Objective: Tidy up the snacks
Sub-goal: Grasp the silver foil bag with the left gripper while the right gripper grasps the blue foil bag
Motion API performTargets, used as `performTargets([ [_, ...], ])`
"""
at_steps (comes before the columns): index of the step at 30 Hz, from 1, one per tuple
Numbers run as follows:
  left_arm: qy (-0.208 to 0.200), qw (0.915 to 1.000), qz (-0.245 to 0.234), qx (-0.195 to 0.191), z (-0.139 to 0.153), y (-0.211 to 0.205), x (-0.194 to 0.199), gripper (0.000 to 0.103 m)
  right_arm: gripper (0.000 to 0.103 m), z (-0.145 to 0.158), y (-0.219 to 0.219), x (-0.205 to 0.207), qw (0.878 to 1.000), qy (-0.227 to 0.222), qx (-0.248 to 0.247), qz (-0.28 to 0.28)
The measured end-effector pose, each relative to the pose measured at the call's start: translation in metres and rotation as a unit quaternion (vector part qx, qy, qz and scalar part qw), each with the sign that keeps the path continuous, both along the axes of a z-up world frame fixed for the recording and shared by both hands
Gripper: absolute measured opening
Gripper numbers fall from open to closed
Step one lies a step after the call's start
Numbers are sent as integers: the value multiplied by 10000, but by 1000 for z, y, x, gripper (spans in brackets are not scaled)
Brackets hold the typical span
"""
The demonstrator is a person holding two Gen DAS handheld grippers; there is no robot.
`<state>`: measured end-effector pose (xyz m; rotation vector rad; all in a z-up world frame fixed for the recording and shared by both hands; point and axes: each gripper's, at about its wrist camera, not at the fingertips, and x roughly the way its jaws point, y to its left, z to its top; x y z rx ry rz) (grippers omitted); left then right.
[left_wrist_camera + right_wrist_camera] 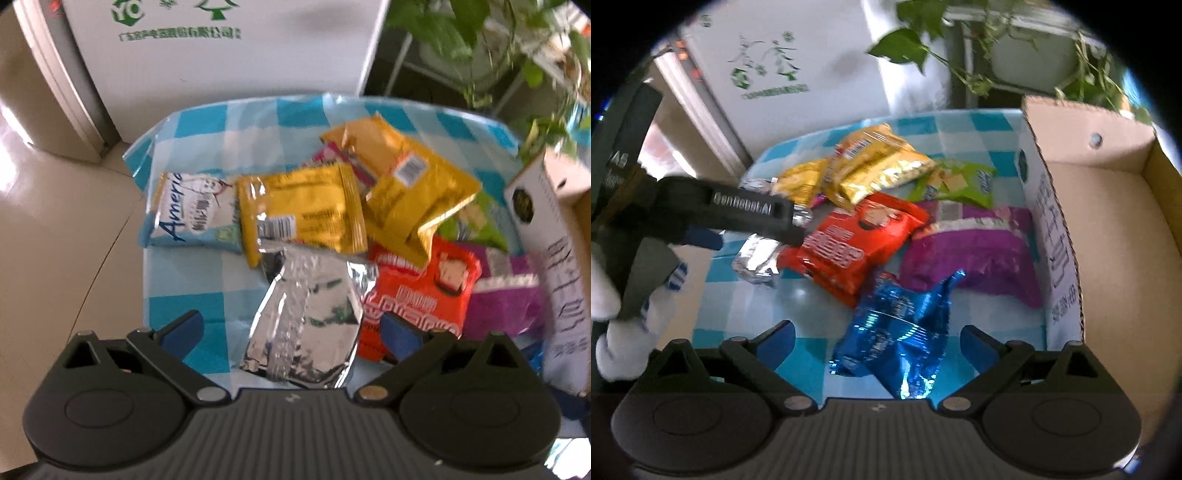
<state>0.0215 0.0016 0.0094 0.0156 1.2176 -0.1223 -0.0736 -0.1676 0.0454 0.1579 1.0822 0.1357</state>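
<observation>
Snack packets lie on a table with a blue checked cloth (207,125). My left gripper (291,328) is open, its jaws either side of a silver foil packet (306,317) that lies on the cloth. Beyond are two yellow packets (299,210) (413,184), a light blue "America" packet (184,210), a red packet (417,295) and a purple packet (506,291). My right gripper (879,339) is open over a shiny blue packet (897,332). The right view also shows the red packet (857,240), the purple packet (975,251), a green packet (956,181) and the left gripper (775,236).
An open cardboard box (1108,229) stands at the table's right side; its white outer wall shows in the left view (554,258). A white carton (221,48) and a leafy plant (480,33) stand behind the table. Tiled floor (55,240) lies to the left.
</observation>
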Motion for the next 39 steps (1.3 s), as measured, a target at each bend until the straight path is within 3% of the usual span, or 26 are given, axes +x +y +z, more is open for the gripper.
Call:
performTargets([
  [8,108,9999,61,-13,-10,6,4,103,100,-17,-2,13,9969,429,122,-656],
  [17,223,9996,-34,177,-23,15,2,103,101,-39,16,24,9895,877,-621,-968],
  [24,230,9995,-13,201,-24,15,2,103,103,-46,29,27,9861,897,-1039,-939],
  [30,19,9998,-20,191,-25,16,-8,103,103,-47,30,29,9857,880,-1059,-972],
  [39,114,9992,-377,120,-22,21,-9,103,103,-46,29,25,9869,784,-1035,-955],
])
